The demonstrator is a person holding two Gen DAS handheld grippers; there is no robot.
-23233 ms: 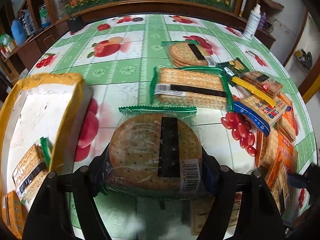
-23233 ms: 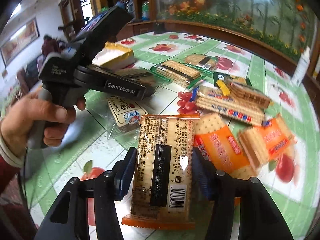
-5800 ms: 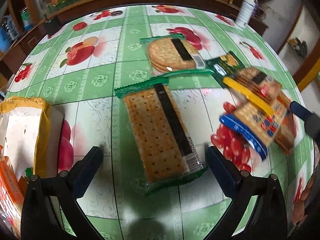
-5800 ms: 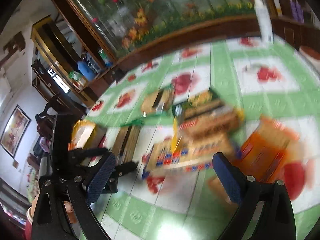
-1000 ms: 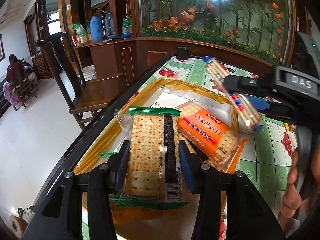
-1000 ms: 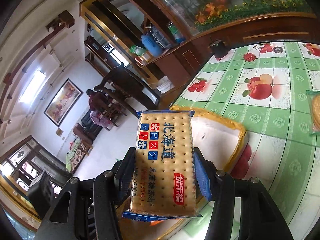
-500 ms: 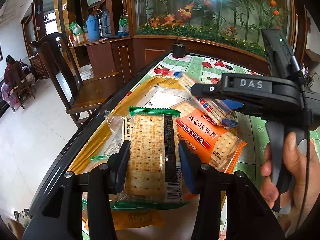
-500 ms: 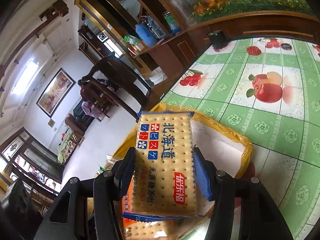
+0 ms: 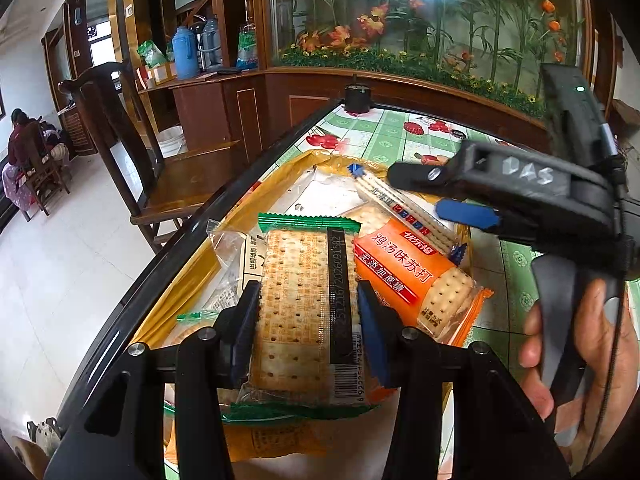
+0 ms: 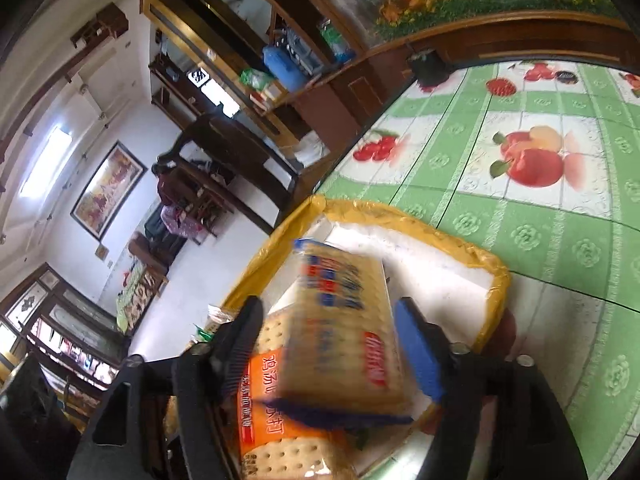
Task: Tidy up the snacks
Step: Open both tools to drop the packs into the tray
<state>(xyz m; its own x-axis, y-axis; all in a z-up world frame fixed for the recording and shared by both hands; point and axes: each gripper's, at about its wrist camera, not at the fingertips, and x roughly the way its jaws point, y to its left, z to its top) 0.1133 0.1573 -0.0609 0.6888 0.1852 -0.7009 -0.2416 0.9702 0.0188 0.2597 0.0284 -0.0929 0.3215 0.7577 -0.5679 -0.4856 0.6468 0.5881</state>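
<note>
Right wrist view: the right gripper (image 10: 332, 344) has just been opening its jaws, and the blue cracker pack (image 10: 344, 320) sits blurred between them, its sides clear of the pads; it looks let go and dropping. Just under it lies the orange cracker pack (image 10: 280, 412), and ahead of the fingertips runs the yellow-rimmed box (image 10: 472, 256) on the green fruit-print tablecloth (image 10: 560, 208). From the left wrist view the same blue pack (image 9: 404, 210) leans edge-on against the orange pack (image 9: 416, 276), inside the box (image 9: 304, 160), just below the right gripper's (image 9: 440, 194) fingers, with a hand (image 9: 584, 344) around its handle.

The left gripper (image 9: 308, 332) is closed on the green cracker pack (image 9: 304, 308), pads pressing both long sides, the pack held flat over the near end of the box, beside the orange one. A clear wrapped snack (image 9: 232, 264) lies to the left of those fingers, at the box's side.

The step in hand seems to be dropping both packs into the box: the right one is about done, the left not yet released. Next, I judge, the right gripper should lift clear without dragging the blue pack out, and the left should lower its pack into the free space before letting go. More snacks may wait on the table, but none show here.
</note>
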